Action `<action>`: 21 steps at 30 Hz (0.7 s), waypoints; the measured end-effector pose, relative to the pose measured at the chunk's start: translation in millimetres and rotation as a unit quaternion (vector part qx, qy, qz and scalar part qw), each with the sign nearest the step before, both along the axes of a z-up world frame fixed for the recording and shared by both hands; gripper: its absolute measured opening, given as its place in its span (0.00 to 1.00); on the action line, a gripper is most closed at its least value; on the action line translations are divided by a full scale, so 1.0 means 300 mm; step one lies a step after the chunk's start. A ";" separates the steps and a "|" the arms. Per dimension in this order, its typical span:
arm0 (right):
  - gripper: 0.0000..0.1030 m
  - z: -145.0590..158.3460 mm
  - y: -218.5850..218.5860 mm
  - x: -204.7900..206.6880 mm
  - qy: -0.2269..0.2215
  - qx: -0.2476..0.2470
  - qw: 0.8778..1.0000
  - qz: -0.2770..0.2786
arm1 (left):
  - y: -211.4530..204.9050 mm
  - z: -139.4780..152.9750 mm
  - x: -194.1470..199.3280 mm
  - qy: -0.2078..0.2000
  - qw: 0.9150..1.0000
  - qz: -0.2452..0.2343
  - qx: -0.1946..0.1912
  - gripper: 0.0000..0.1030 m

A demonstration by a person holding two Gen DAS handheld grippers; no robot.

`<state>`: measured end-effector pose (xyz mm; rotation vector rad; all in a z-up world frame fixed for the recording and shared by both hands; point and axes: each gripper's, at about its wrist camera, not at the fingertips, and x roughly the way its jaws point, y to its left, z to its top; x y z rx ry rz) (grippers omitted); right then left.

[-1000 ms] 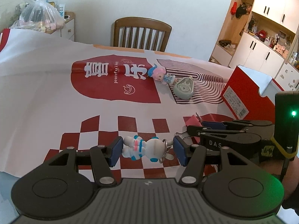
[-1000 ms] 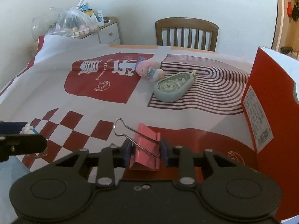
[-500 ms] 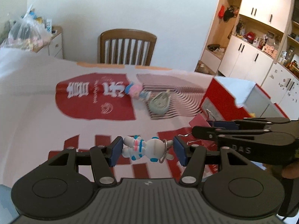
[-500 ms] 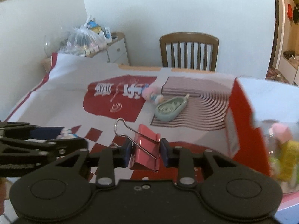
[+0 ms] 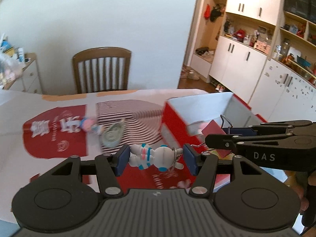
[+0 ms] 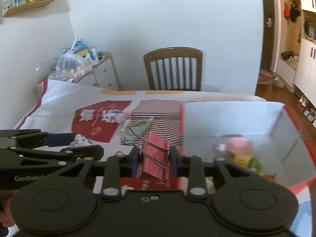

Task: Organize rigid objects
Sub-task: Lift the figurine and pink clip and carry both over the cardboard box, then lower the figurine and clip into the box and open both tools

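My left gripper (image 5: 156, 159) is shut on a small white astronaut figurine (image 5: 153, 156) with blue and pink trim, held above the table. My right gripper (image 6: 154, 161) is shut on a pink binder clip (image 6: 153, 163); it also shows in the left wrist view (image 5: 214, 132), at the near edge of the open red box (image 5: 177, 122). The box (image 6: 227, 118) holds a pink-capped bottle (image 6: 238, 148) and other blurred items. A pink-haired doll (image 5: 88, 125) and a grey-green tape dispenser (image 5: 112, 134) lie on the tablecloth.
A red-and-white patterned cloth (image 5: 55, 134) covers the table. A wooden chair (image 5: 101, 70) stands at the far side. A drawer unit with a plastic bag (image 6: 71, 65) is at the far left. White cabinets (image 5: 246, 63) line the right wall.
Both grippers have risen and moved right toward the red box, each still holding its object. The box's inside has come into view.
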<state>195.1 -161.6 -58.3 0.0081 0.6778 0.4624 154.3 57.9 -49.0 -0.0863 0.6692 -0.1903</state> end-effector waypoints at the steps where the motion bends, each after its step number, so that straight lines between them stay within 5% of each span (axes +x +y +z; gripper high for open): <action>1: 0.30 0.005 -0.027 0.001 0.000 0.000 1.000 -0.003 | -0.028 0.005 0.006 -0.001 1.000 -0.003 0.000 0.56; 21: 0.30 -0.041 -0.519 0.129 0.010 -0.014 0.999 -0.041 | -0.526 -0.066 0.232 0.044 0.997 -0.049 0.043 0.56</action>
